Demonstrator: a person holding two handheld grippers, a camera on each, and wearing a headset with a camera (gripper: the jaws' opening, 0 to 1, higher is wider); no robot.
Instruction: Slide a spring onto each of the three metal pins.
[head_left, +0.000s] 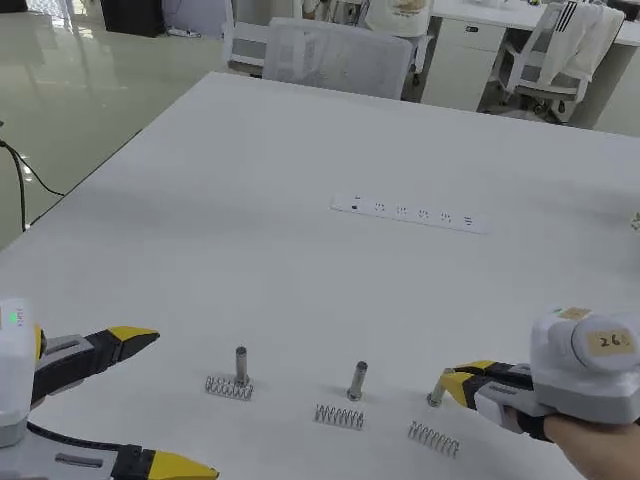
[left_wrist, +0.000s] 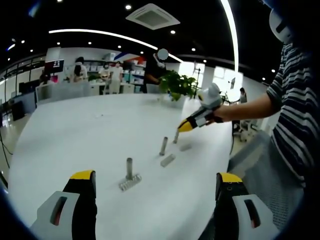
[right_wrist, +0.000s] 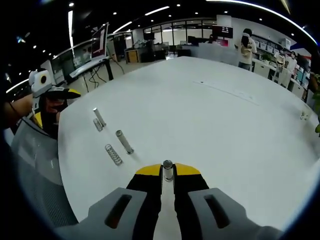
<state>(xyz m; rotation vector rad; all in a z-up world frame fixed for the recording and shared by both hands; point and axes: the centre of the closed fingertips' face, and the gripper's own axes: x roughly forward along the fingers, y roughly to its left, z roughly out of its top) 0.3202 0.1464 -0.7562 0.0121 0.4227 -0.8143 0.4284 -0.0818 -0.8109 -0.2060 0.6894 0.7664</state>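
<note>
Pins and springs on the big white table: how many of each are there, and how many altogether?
Metal pins: 3 (left pin, middle pin, right pin)
Springs: 3 (left spring, middle spring, right spring)
Total: 6
</note>
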